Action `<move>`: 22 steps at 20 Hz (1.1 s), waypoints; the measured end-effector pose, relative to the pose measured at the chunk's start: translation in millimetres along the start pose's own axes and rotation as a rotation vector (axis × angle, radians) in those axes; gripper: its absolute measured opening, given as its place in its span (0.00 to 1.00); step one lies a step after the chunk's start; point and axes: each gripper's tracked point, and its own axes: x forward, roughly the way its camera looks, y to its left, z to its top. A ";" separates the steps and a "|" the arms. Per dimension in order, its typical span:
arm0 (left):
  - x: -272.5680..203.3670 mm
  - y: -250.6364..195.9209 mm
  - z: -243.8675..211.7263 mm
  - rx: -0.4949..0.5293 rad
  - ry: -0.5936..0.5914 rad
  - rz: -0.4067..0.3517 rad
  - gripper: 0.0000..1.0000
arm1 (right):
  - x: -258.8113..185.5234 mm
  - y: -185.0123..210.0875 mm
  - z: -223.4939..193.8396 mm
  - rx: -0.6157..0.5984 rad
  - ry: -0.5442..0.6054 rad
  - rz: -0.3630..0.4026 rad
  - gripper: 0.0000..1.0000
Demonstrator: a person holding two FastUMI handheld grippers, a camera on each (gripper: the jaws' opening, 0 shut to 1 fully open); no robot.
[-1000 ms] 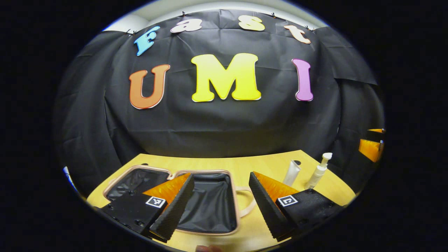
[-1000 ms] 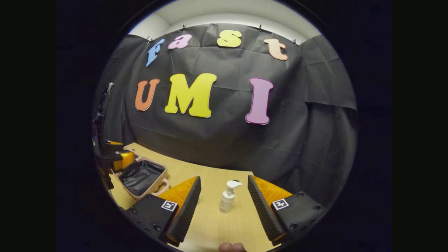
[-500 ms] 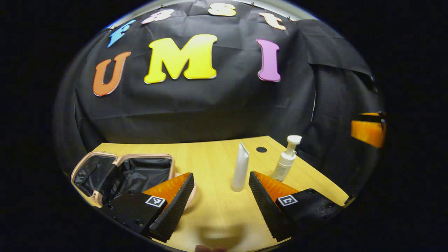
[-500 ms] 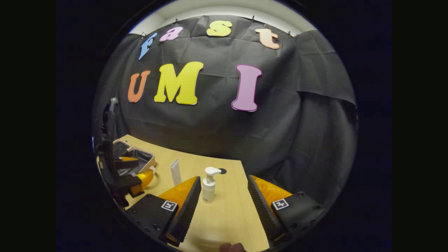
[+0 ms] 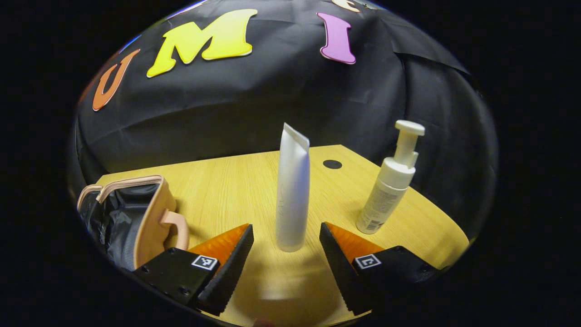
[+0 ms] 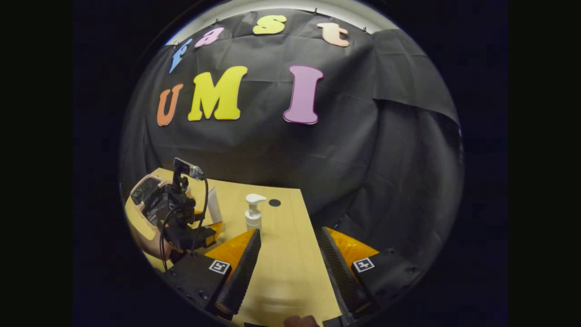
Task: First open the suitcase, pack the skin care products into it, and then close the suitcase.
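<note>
A white tube [image 5: 292,190] stands upright on the wooden table [image 5: 227,181]. Its base sits between the tips of my open left gripper [image 5: 286,231], with a gap on each side. A white pump bottle [image 5: 386,200] stands to its right. The pink suitcase [image 5: 150,218] lies open at the left, its black lining showing. In the right gripper view, my right gripper [image 6: 289,232] is open over bare table with nothing between its fingers. There the pump bottle [image 6: 253,215] stands ahead of its left finger, and the left gripper [image 6: 209,223] is around the tube [image 6: 213,206].
A small dark hole [image 5: 332,164] marks the table behind the tube. The black cloth wall closes the back. The table's right edge [image 6: 308,227] runs close to my right gripper. A hand [image 6: 152,245] holds the left gripper in front of the suitcase [image 6: 143,190].
My left gripper swung right from above the open suitcase and came down and forward, so the tube now stands between its open fingers. The right gripper drifted right, leaving the pump bottle off to its left.
</note>
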 end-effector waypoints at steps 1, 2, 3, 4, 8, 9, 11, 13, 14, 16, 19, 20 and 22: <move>7.4 -0.8 -5.2 -0.009 0.021 -0.003 0.92 | 0.2 -1.5 0.4 -0.001 -0.001 -0.005 0.80; 14.0 1.1 -8.3 -0.018 0.040 0.001 0.89 | 1.0 -2.1 -1.4 0.000 0.001 -0.007 0.81; 19.2 3.0 -10.9 -0.022 0.057 0.008 0.88 | 2.2 -3.1 -1.4 0.005 0.004 -0.008 0.80; 25.0 4.0 -11.6 -0.018 0.066 0.013 0.87 | 4.2 -6.3 -1.7 0.009 0.004 -0.012 0.80; 38.3 -2.3 -10.1 0.021 0.068 -0.017 0.72 | 5.6 -8.4 -3.2 0.013 0.005 -0.017 0.80; 40.4 -4.4 -7.8 0.028 0.065 -0.023 0.66 | 5.9 -8.9 -3.4 0.008 0.005 -0.018 0.80; 42.1 -3.6 -6.5 0.033 0.073 -0.026 0.51 | 6.3 -9.7 -6.2 0.003 0.007 -0.017 0.80; 32.4 -3.0 -3.1 0.013 0.078 -0.033 0.49 | 11.6 -7.3 -15.1 -0.007 0.003 -0.010 0.79; 23.2 -1.2 1.5 0.007 0.071 -0.032 0.48 | 16.1 -3.9 -21.5 -0.027 0.001 -0.001 0.79; -4.6 1.8 18.2 -0.002 0.048 -0.039 0.48 | 32.0 11.9 -39.2 -0.049 0.012 0.046 0.80; -60.6 12.6 45.8 -0.006 0.003 -0.024 0.48 | 72.4 47.3 -67.9 0.020 0.059 0.143 0.79; -81.2 17.4 49.2 -0.008 0.002 -0.013 0.47 | 89.2 60.6 -78.9 0.044 0.086 0.168 0.79; -116.7 30.0 55.3 -0.009 -0.004 0.019 0.48 | 121.6 83.5 -90.3 0.077 0.112 0.212 0.80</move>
